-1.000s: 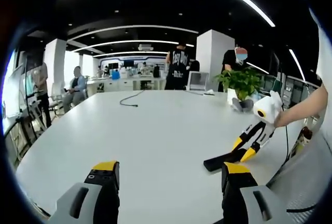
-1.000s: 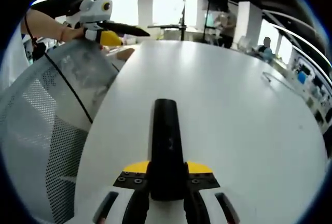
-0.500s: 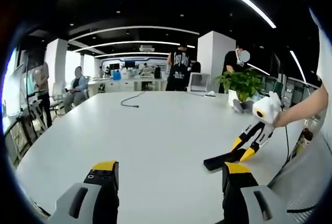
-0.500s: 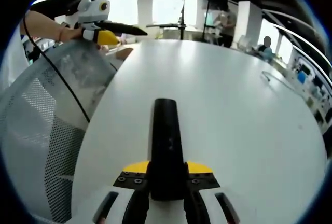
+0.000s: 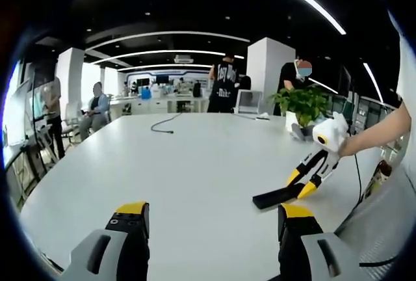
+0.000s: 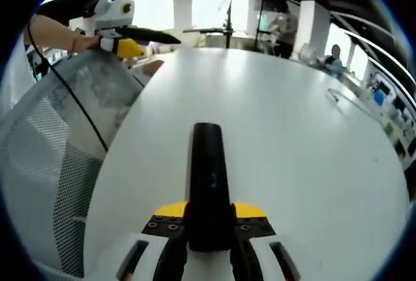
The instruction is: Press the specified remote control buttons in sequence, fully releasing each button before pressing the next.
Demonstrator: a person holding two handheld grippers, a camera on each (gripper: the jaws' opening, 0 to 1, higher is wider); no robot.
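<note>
Over the white table (image 5: 195, 164), the left gripper (image 5: 208, 226) hovered with its jaws spread wide and nothing between them. Off to its right, the right gripper (image 6: 209, 219) was clamped on the near end of the black remote control (image 6: 208, 177), which pointed out low across the tabletop. A potted plant (image 5: 304, 107) stood behind it.
</note>
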